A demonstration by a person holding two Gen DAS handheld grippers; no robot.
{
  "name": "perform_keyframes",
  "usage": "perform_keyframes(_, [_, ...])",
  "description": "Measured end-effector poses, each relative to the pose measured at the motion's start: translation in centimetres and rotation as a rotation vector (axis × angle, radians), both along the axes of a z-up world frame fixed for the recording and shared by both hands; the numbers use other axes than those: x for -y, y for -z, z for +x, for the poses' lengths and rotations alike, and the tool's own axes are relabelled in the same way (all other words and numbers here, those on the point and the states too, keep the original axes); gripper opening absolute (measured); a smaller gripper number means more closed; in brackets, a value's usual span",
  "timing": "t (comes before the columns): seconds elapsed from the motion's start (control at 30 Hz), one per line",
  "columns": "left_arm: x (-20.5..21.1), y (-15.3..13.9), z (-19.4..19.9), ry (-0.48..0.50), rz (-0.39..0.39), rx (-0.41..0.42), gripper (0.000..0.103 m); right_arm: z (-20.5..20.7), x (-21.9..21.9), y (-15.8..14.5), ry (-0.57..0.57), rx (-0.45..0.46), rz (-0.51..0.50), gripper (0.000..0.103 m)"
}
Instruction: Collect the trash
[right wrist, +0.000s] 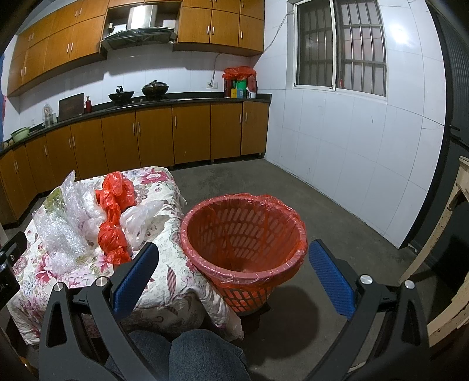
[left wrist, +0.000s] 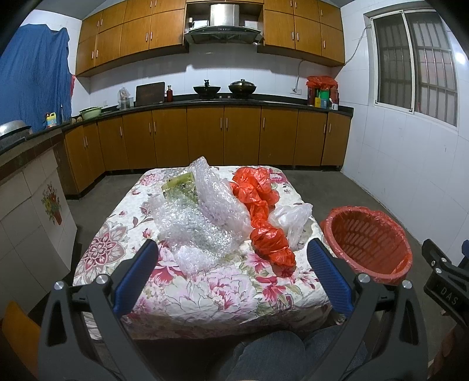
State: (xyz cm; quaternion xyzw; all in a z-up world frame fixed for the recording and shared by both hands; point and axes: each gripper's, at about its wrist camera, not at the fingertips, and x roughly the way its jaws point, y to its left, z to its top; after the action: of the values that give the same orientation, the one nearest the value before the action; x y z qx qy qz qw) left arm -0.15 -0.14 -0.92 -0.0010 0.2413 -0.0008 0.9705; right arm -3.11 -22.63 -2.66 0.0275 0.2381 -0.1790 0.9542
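Left tool is hovering spread over bubble wrap on the table; right tool, also spread, is showing the basket's whole lined inside.

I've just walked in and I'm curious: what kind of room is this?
A home kitchen, most likely: wooden cabinets under a dark counter, two woks on the stove, and a range hood above them.

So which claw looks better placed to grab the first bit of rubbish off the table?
Probably the left claw: it is open and points straight at the bubble wrap and red bags. The right claw, also open, faces the bin instead.
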Motion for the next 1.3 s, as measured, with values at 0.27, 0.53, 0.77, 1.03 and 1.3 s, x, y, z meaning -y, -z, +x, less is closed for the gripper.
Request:
perform_keyframes(0.27, [0.0,0.0,0.0,0.0,-0.001,-0.002,0.099,0.0,0.0,0.0,0.0,-0.001,0.0,0.101])
perform_keyframes(0.53, [0.4,0.9,-0.3,-0.001,-0.002,-0.005,0.099,0.1,0.0,0.1,0.0,-0.003,0.001,0.101])
perform_keyframes(0.77, [0.6,2.1,0.3,-0.008,-0.003,-0.015,0.099,0.5,-0.3,0.3,-0.004,-0.01,0.0,0.101])
perform_keyframes(1.03, [-3.2,3.2,1.9,-0.078,-0.033,-0.07,0.099,2.3,-0.7,1.1,-0.064,-0.024,0.01,0.101])
perform_keyframes(1.3, [-8.8,5.3,5.1,-0.176,-0.067,-0.132,0.099,6.5,-3.0,2.3,-0.191,-0.059,0.04,0.101])
